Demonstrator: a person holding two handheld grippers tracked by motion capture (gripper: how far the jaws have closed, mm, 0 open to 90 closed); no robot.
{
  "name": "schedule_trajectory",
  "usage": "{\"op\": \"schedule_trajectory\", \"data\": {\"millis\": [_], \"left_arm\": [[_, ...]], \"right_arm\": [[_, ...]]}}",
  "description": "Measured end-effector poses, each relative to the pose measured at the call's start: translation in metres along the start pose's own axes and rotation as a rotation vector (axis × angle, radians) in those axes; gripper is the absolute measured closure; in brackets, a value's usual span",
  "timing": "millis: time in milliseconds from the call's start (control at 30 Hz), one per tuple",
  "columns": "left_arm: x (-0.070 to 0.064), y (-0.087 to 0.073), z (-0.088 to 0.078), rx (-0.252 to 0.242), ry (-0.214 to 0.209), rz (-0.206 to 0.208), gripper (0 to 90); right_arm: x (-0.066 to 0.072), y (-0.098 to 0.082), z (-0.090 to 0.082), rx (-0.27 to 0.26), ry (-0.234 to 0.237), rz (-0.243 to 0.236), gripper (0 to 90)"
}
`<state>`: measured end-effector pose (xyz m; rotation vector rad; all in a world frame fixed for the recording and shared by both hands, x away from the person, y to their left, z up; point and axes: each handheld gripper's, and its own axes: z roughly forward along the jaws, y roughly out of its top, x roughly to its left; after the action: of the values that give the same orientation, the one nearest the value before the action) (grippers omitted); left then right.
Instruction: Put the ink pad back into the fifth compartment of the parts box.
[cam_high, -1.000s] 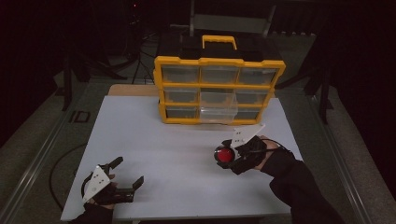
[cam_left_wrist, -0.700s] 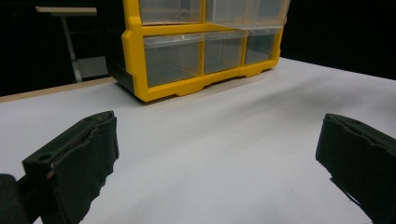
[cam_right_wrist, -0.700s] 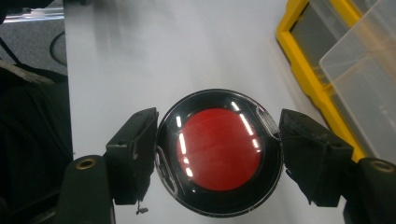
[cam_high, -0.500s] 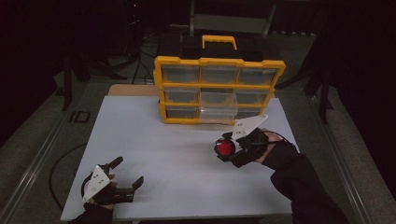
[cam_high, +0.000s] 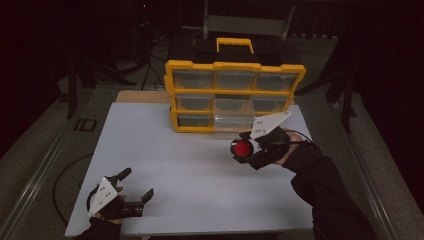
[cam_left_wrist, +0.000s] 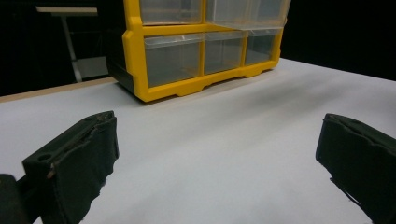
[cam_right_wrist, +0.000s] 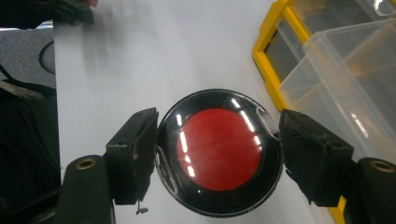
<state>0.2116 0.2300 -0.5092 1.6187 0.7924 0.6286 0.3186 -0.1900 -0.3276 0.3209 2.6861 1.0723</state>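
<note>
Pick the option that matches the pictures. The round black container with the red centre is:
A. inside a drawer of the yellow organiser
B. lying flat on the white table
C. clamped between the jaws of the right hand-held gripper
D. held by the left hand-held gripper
C: the right gripper view shows the right hand-held gripper with both jaws pressed against the rim of the round black container with the red centre.

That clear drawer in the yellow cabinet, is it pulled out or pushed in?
Pulled out: the clear drawer sticks forward past the yellow cabinet front, and looks empty.
</note>
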Motion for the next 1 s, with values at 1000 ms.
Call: {"op": "schedule_trajectory", "data": {"millis": [1000], "left_arm": [[0.0,0.0,0.0,0.001,-0.002,-0.001,0.0]], "right_arm": [[-0.049,0.039,-0.016,-0.02,-0.079,0.033,30.2]]}}
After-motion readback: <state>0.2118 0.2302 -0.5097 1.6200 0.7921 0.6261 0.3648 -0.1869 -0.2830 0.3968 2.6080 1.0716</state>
